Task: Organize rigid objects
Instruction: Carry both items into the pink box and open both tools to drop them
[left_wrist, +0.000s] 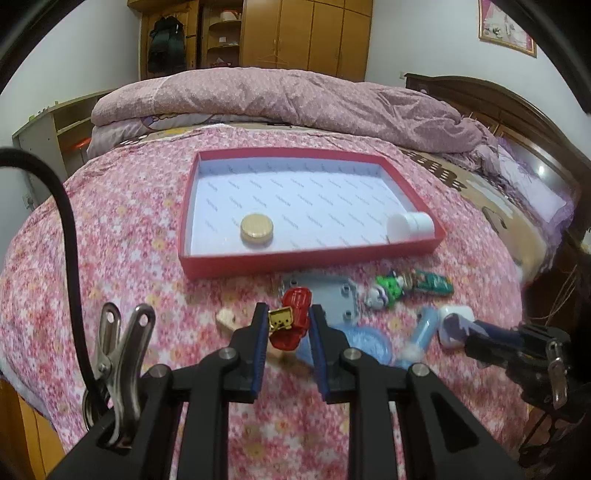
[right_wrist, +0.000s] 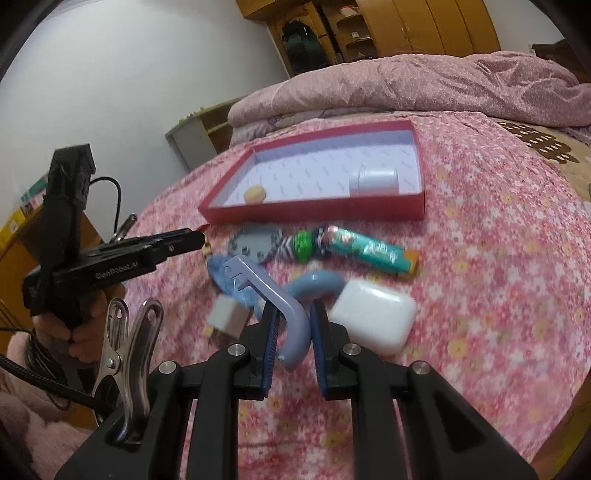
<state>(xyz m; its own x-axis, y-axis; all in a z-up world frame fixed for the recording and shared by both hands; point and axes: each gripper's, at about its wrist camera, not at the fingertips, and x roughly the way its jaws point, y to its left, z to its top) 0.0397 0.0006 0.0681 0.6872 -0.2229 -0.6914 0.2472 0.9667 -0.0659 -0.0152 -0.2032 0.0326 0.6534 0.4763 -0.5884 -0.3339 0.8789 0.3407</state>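
The red tray (left_wrist: 310, 254) sits mid-frame on the flowered bedspread (left_wrist: 129, 240), holding a wooden disc (left_wrist: 257, 229) and a white jar (left_wrist: 410, 224) at its right corner. Below it, the left gripper (left_wrist: 286, 325) is clamped on a red toy (left_wrist: 293, 319). The right gripper (right_wrist: 293, 325) is clamped on a lilac hook (right_wrist: 275, 295).

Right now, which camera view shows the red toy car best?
The left wrist view: the red toy car sits centred and close between the left tool's pads. The right wrist view shows only a red sliver at that tool's tip.
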